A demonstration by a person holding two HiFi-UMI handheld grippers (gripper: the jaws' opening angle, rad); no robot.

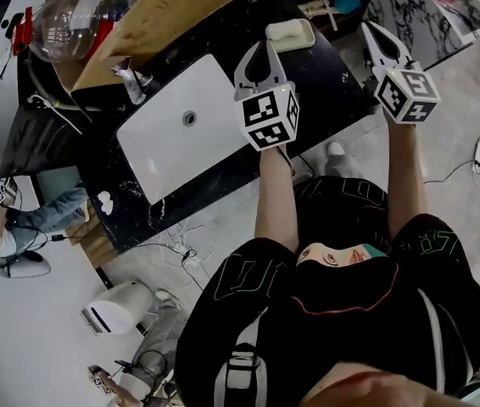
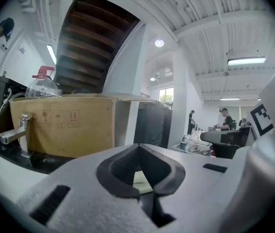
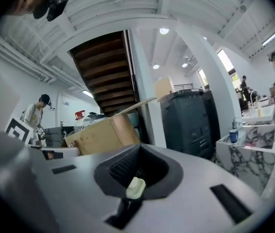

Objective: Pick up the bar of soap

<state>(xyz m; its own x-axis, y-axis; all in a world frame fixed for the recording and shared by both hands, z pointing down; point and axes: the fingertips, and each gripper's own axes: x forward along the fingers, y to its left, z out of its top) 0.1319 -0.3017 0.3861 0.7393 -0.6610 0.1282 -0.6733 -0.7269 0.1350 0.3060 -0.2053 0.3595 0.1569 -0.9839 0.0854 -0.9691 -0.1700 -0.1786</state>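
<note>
The bar of soap (image 1: 291, 34) is pale cream with rounded corners and lies near the far right corner of the black counter (image 1: 325, 83). My left gripper (image 1: 265, 44) hovers over the counter just left of the soap, apart from it, its jaws shut with nothing held. In the left gripper view (image 2: 138, 146) a pale patch shows through the opening behind the closed tips. My right gripper (image 1: 370, 25) is off the counter's right side, over the floor, shut. In the right gripper view (image 3: 138, 148) a small pale lump shows in the jaw opening; what it is I cannot tell.
A white sink (image 1: 159, 147) with a faucet (image 1: 134, 81) fills the counter's middle. Behind it stand a cardboard box (image 1: 164, 15) and a plastic bottle (image 1: 66, 24) with a red cap. A white appliance (image 1: 121, 305) and cables lie on the floor; people sit at the left.
</note>
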